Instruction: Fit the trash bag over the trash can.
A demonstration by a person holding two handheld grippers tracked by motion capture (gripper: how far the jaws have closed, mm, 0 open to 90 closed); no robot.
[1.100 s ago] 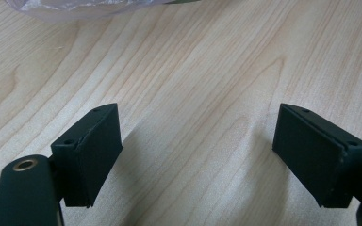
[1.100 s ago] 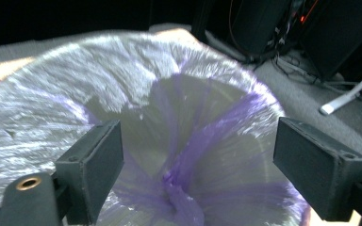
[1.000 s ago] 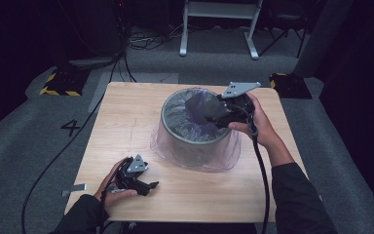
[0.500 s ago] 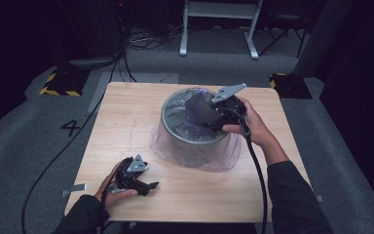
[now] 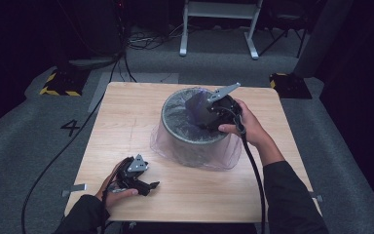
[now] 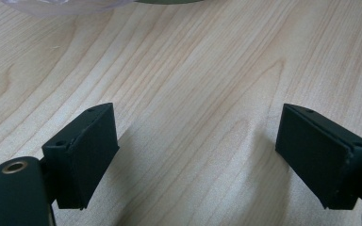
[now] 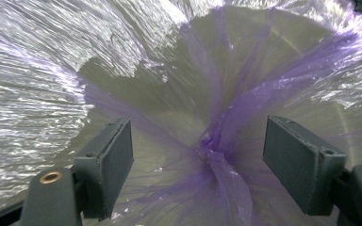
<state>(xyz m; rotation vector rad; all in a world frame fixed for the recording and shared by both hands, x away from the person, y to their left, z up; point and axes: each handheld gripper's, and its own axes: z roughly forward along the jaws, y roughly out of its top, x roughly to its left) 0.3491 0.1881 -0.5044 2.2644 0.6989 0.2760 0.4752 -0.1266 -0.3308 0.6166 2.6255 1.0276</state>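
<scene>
- Jaws of the right gripper (image 5: 209, 114) stand spread inside the bin, having just closed a little and eased back out, with the knotted centre of the bag between them but unpinched; those of the left gripper (image 5: 143, 185) are spread too, over bare wood.
- Wooden table (image 5: 126, 112): carries everything; the left gripper rests at its near left corner, well apart from the work.
- Round bin (image 5: 190, 141): sits near the table's middle, slightly right.
- Purple bag (image 7: 217, 150): lines the bin, its skirt draped outside down to the tabletop, its folds gathering to a twisted bunch at the bottom.
- Risk, as I judge it: the film is thin and slack, so closing off-centre could catch one loose fold, and pulling up could tear it or drag the skirt in. With no hand steadying it, the bin might lift or tip.
</scene>
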